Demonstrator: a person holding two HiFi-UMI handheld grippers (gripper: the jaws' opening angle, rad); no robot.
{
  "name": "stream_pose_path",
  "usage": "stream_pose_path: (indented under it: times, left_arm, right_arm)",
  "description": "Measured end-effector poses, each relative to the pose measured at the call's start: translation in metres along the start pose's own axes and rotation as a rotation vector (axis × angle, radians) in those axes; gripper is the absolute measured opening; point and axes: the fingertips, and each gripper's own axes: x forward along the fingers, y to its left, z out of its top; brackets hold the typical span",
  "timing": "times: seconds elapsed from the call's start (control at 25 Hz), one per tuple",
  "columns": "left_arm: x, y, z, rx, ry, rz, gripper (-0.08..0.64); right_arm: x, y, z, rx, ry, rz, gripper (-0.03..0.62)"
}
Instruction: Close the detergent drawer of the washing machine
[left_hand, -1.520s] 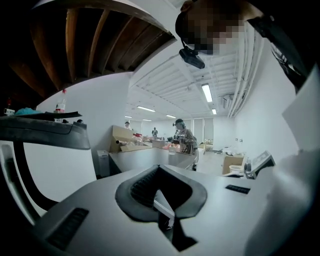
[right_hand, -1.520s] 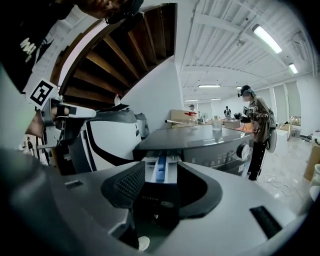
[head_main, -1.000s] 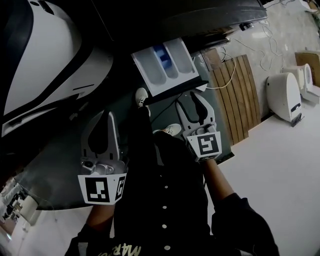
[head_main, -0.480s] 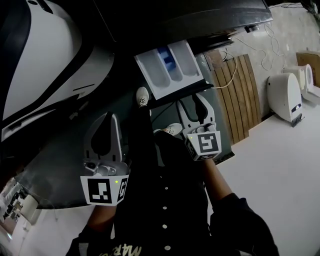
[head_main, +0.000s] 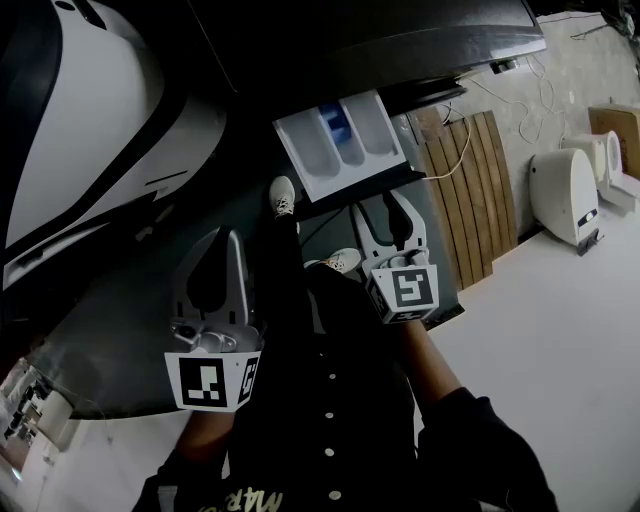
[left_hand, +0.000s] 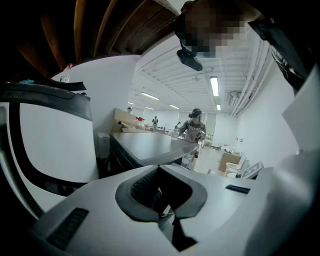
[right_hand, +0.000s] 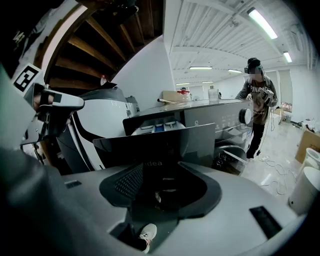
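The detergent drawer stands pulled out of the dark washing machine. It is a white tray with a blue insert and a dark front panel. My right gripper is open just in front of that panel, below the tray. In the right gripper view the panel fills the space right at the right gripper; I cannot tell whether they touch. My left gripper hangs to the left, away from the drawer. The left gripper has its tips together and holds nothing.
A large white appliance stands at the left. A wooden slatted board leans right of the machine, with cables and a white unit beyond it. My shoe shows under the drawer. A person stands by the machine's far side.
Almost nothing: the head view has shifted a little, both grippers hold nearly the same places, and the drawer stands out as far as before.
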Motion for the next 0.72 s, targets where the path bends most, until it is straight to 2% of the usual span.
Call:
stream_pose_path:
  times: [0.24,0.72]
  left_arm:
    - [0.006,0.007,0.006,-0.006,0.002,-0.001,0.011]
    - [0.025,0.017,0.02,-0.002,-0.003,-0.015,0.011]
  right_arm:
    - [0.017,0.004,0.014,0.019,0.002,0.004,0.221]
    - [0.046,0.004,0.031,-0.007,0.003,-0.006,0.221]
